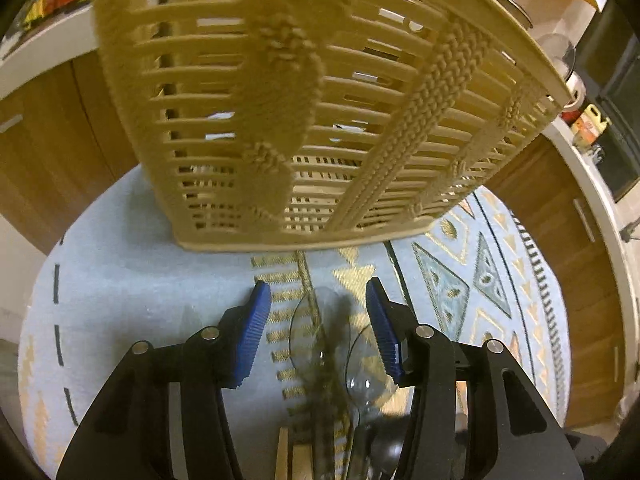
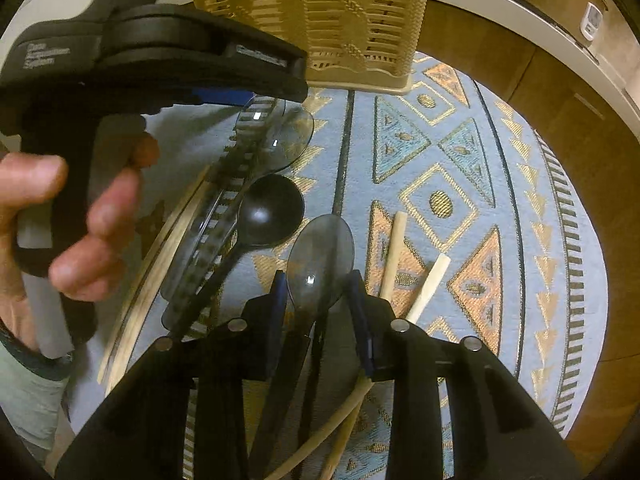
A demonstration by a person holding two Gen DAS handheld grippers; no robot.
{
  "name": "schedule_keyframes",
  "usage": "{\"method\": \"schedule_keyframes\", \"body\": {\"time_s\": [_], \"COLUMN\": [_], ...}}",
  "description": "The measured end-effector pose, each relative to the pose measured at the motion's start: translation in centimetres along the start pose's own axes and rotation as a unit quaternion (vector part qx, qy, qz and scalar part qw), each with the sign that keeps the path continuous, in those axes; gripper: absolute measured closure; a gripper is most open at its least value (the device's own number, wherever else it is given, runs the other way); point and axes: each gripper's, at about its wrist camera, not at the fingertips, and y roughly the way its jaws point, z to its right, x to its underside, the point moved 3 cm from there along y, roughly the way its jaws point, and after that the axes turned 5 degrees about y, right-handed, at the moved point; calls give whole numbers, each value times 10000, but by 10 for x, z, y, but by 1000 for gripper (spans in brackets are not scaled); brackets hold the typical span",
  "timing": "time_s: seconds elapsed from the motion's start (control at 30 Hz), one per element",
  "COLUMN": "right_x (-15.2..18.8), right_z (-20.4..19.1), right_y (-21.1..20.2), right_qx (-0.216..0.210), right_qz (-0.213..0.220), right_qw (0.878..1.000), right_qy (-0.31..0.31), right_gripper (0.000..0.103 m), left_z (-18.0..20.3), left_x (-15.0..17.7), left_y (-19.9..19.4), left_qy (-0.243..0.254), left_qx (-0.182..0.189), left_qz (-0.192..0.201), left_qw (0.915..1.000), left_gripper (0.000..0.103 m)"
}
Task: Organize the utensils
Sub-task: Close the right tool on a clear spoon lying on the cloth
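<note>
A tall beige slatted utensil basket [image 1: 304, 112] stands on the patterned cloth, also at the top of the right wrist view [image 2: 320, 16]. My left gripper [image 1: 318, 312] is open above clear smoky plastic spoons [image 1: 320, 332] lying on the cloth, close in front of the basket. My right gripper [image 2: 316, 292] is open with its pads on either side of a smoky clear spoon [image 2: 320, 256]. A black spoon [image 2: 268, 208], larger clear spoons [image 2: 276, 136] and wooden chopsticks [image 2: 394, 248] lie around it. The left gripper's body, held by a hand [image 2: 68, 224], fills the upper left.
The round table [image 2: 460, 184] has a light blue cloth with gold and orange triangles. Long wooden sticks [image 2: 160, 264] lie at the left edge. Wooden cabinets [image 1: 48, 152] and a white counter with jars [image 1: 576, 92] surround the table.
</note>
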Motion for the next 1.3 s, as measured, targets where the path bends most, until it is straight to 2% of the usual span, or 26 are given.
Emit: {"method": "schedule_keyframes", "body": {"time_s": [0.2, 0.27, 0.3, 0.33, 0.5, 0.6, 0.77, 0.87, 0.9, 0.97, 1.03, 1.1, 1.17, 1.2, 1.23, 1.3], "right_x": [-2, -4, -6, -7, -15, -23, -48, -59, -62, -67, -72, -77, -73, -76, -78, -84], "right_z": [8, 10, 13, 14, 29, 32, 42, 45, 47, 48, 50, 53, 55, 58, 60, 68], "right_y": [1, 2, 3, 2, 2, 2, 8, 10, 11, 11, 12, 11, 10, 10, 10, 9], "right_qx": [-109, -175, -197, -234, -406, -441, -318, -155, -146, -149, -170, -223, -290, -351, -398, -513], "right_qz": [-49, -59, -61, -55, 66, 119, 203, 206, 175, 101, 18, -71, -160, -227, -276, -361], "right_qw": [9999, 9998, 9998, 9997, 9991, 9990, 9993, 9997, 9997, 9998, 9998, 9996, 9990, 9985, 9979, 9963], "right_qy": [61, 34, 25, 5, -68, 16, 71, 12, 24, 29, 72, 151, 284, 367, 432, 580], "right_gripper": [75, 75, 75, 75, 75, 75, 75, 75, 75, 75, 74, 74, 74, 74, 74, 74], "left_z": [25, 29, 31, 32, 21, 4, -16, -31, -32, -36, -39, -45, -47, -48, -49, -55], "left_x": [4, 6, 7, 8, 13, 14, 15, 13, 14, 13, 16, 17, 20, 20, 21, 24], "left_y": [8, 8, 9, 8, -1, -8, -19, -19, -19, -16, -13, -11, -14, -15, -19, -29], "left_qy": [360, 502, 598, 639, 586, 412, 257, 252, 246, 208, 195, 207, 130, 93, 57, 3], "left_qx": [-682, -936, -1106, -1137, -759, -367, 94, 151, 163, 311, 319, 314, 471, 469, 435, 420], "left_qz": [22, 7, 4, 5, -20, -13, -95, -126, -148, -255, -312, -341, -340, -321, -277, -229], "left_qw": [9970, 9943, 9921, 9915, 9954, 9985, 9996, 9995, 9995, 9990, 9988, 9987, 9982, 9983, 9987, 9989], "left_gripper": [56, 66, 74, 75, 76, 77, 77, 79, 96, 99, 99, 94, 82, 66, 58, 58]}}
